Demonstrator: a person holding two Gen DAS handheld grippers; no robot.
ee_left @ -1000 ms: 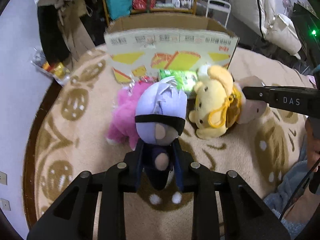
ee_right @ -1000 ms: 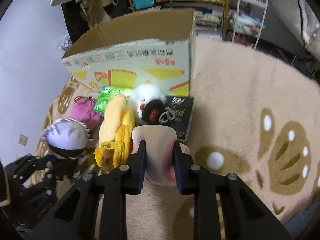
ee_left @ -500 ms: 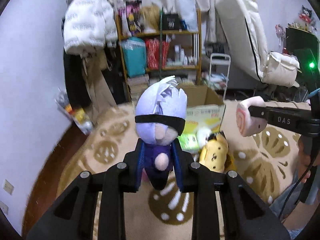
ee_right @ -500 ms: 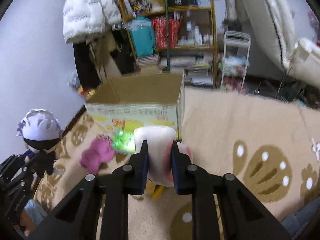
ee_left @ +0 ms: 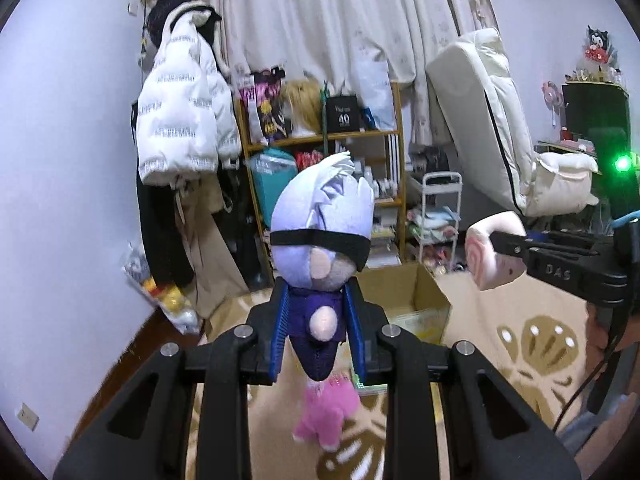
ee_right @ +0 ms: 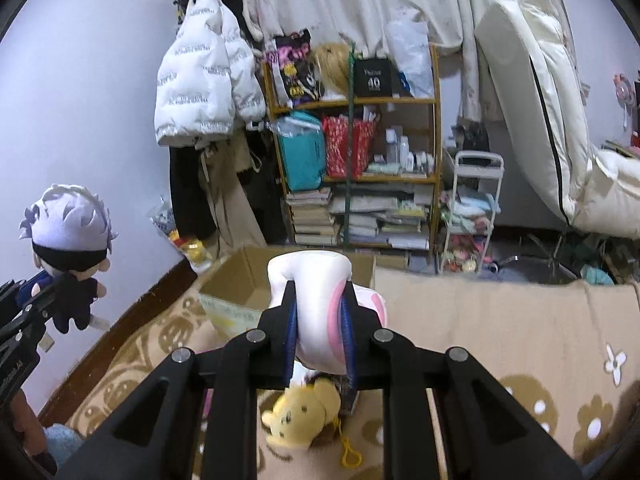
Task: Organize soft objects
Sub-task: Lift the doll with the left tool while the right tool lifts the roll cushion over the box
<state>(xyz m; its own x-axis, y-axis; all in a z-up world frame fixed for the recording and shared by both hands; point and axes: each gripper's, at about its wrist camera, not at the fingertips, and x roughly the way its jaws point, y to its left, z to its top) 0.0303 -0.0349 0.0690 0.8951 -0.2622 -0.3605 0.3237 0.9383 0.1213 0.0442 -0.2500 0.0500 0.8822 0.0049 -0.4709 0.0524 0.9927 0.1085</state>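
Left gripper (ee_left: 319, 334) clamped on blindfolded doll (ee_left: 320, 240), right gripper (ee_right: 319, 332) clamped on white-pink plush (ee_right: 316, 300), open box (ee_right: 240, 284) on beige rug (ee_right: 500, 332), bear (ee_right: 306, 412) and pink plush (ee_left: 324, 412) on rug, shelf (ee_right: 356, 152) behind.

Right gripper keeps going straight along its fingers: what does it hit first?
Probably the bookshelf. The right gripper, shut on the white-pink plush, points above the cardboard box; depth unclear.

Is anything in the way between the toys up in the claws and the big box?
Nothing visible blocks them. The left claw holds the purple-haired doll and the right claw holds the pink-and-white plush, both in the air. The cardboard box sits ahead with its top open.
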